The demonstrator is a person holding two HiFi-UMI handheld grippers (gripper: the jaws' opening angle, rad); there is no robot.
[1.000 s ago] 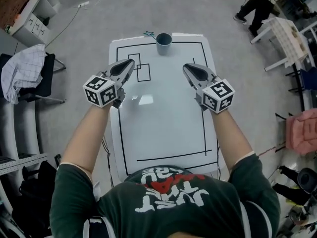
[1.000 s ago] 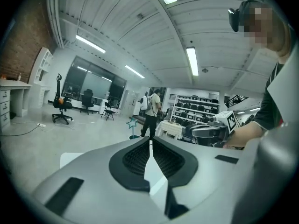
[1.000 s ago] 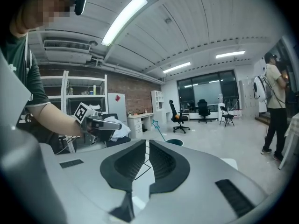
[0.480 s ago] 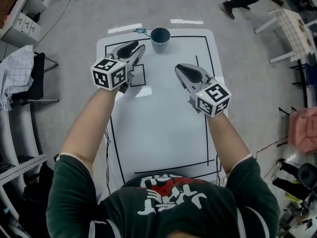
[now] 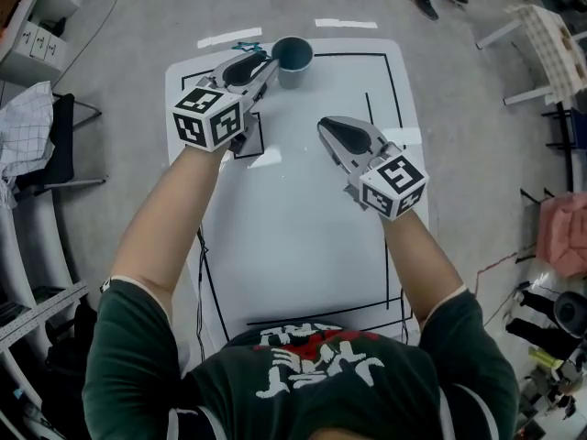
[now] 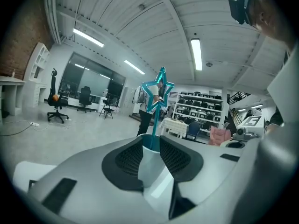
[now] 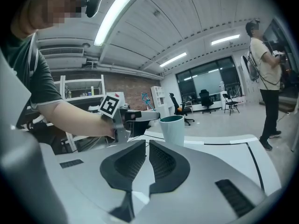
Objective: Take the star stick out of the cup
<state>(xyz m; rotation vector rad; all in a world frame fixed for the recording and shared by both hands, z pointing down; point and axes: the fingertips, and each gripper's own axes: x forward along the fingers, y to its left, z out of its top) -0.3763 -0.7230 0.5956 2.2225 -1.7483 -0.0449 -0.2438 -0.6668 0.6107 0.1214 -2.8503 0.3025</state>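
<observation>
White tabletop point(image 5: 303, 246) below, and the cup point(image 5: 294, 55) sat at twelve o'clock with the star stick point(image 6: 158, 90) standing in it. Left gripper point(image 5: 268, 66) was right at the cup, jaws apart. Right gripper point(image 5: 328, 128) hung mid-table, jaws nearly together, empty.

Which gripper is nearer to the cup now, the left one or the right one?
Left. The left gripper is close beside the cup, on its left; the right gripper hangs well back from it, toward the person.
</observation>
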